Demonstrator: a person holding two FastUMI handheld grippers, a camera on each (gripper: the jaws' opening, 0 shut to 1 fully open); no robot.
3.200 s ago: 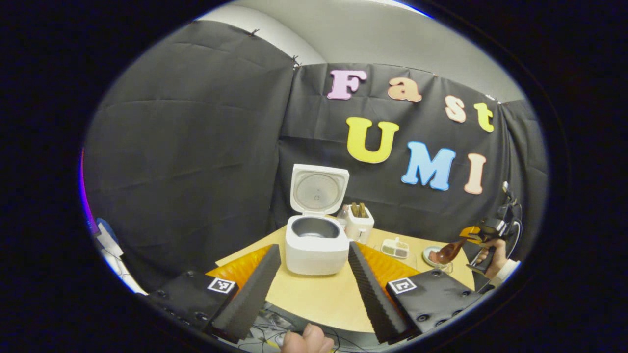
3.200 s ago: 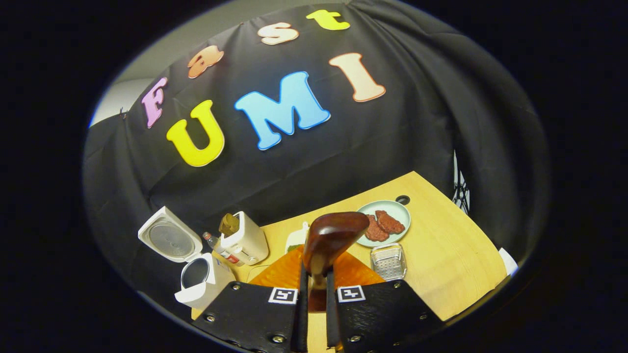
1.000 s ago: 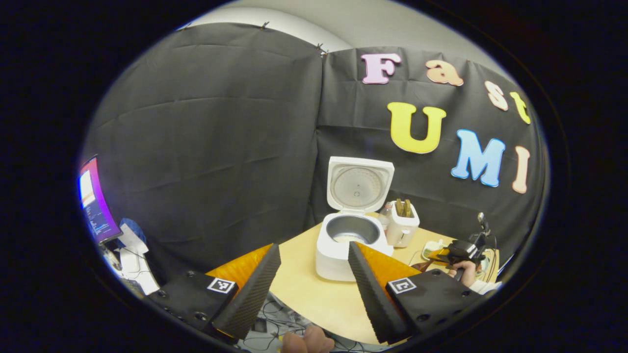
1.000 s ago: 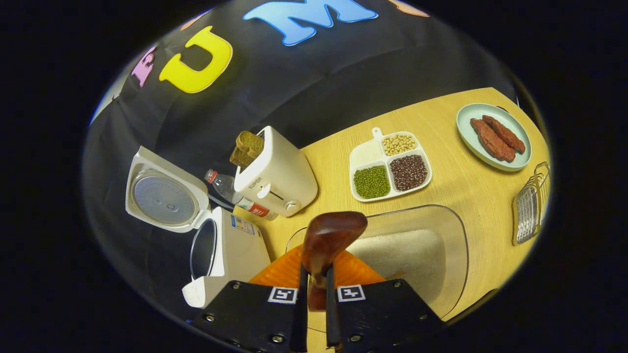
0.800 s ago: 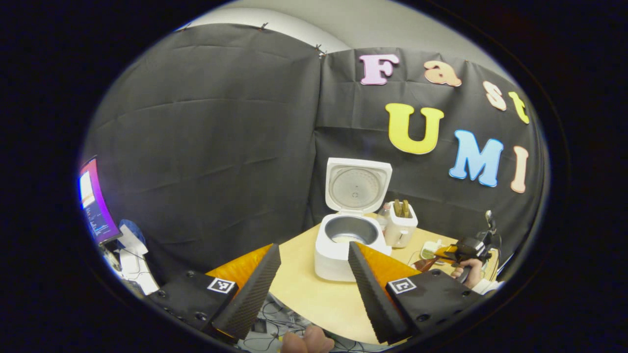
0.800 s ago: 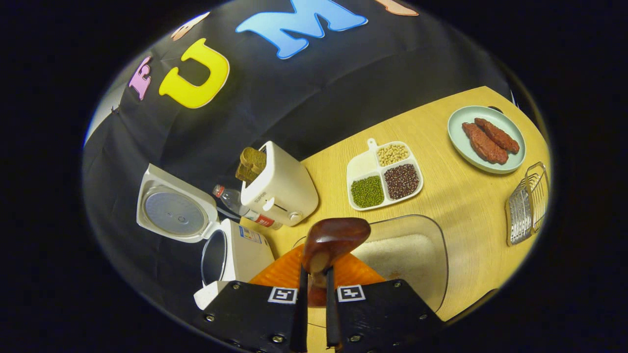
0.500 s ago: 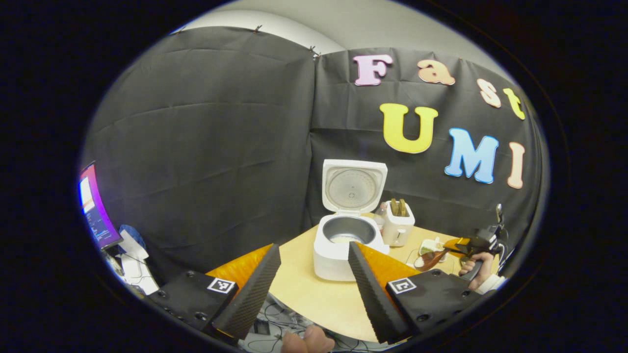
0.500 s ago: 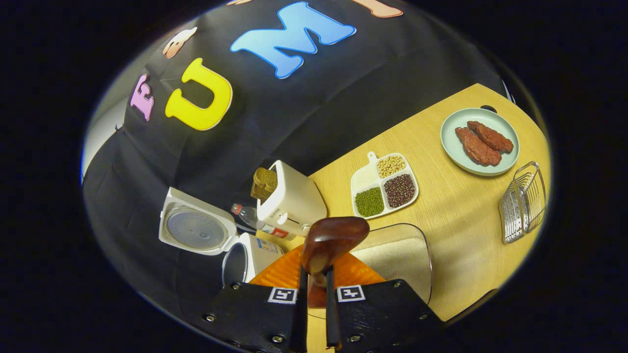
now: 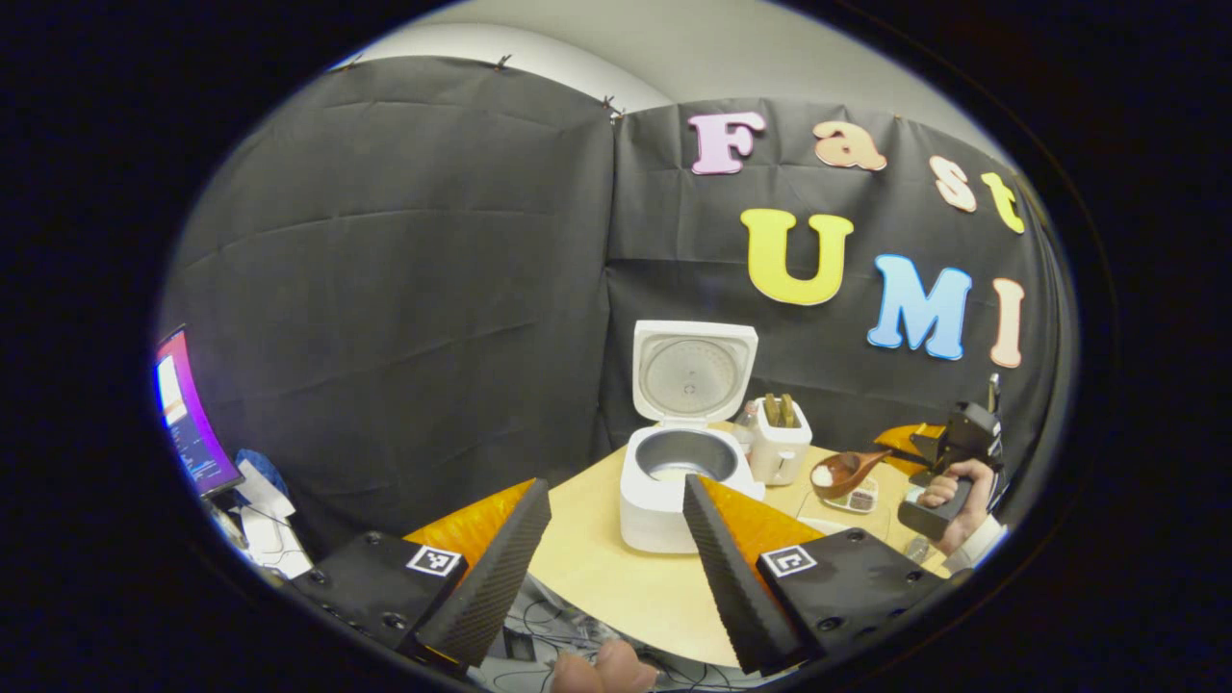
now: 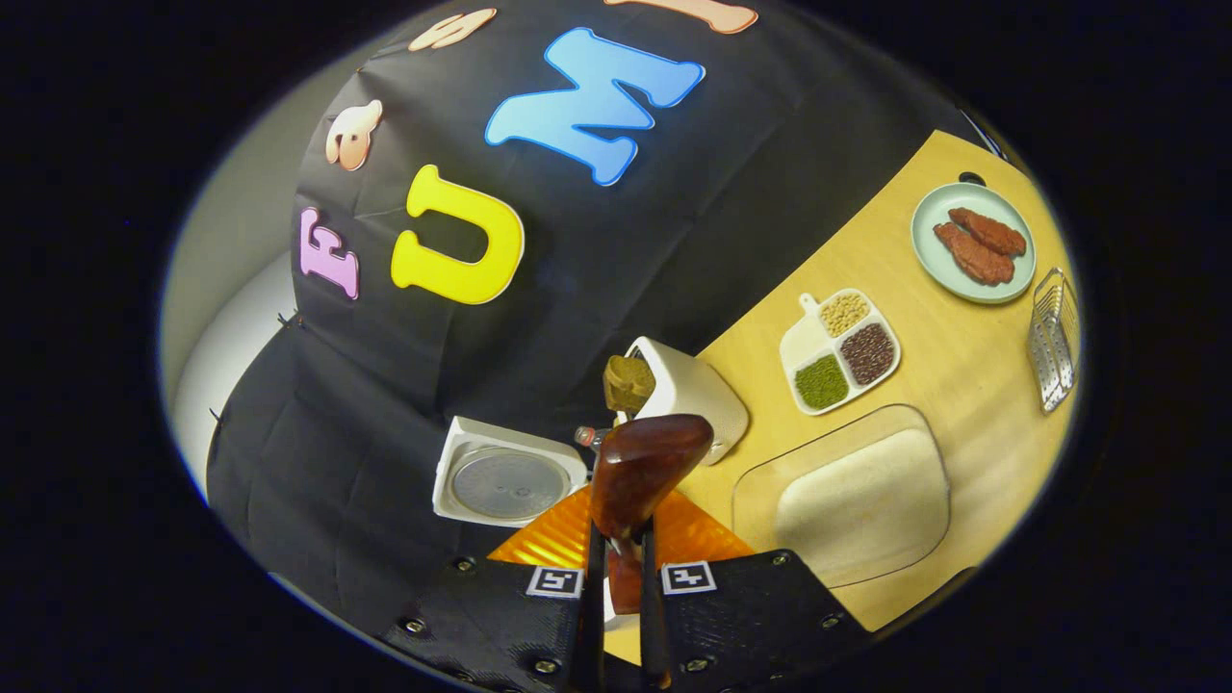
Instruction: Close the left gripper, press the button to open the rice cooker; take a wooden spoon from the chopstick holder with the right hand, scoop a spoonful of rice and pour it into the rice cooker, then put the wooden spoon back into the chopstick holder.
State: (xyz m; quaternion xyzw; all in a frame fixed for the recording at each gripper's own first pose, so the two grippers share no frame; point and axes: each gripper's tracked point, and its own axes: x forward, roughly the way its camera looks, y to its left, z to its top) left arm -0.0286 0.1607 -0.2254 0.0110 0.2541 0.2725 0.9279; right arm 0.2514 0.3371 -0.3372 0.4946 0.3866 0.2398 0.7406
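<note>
Between the right gripper's [image 10: 616,587] closed-in fingers the wooden spoon [image 10: 643,469] is clamped, rice-loaded, just right of the open rice cooker [image 9: 681,481], which sits ahead of the spread left gripper [image 9: 616,568].

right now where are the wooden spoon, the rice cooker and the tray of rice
wooden spoon [image 10: 647,466], right gripper view, back of its bowl
rice cooker [image 9: 664,510], left gripper view, front of its white body
tray of rice [image 10: 859,502], right gripper view, the rice inside
</note>
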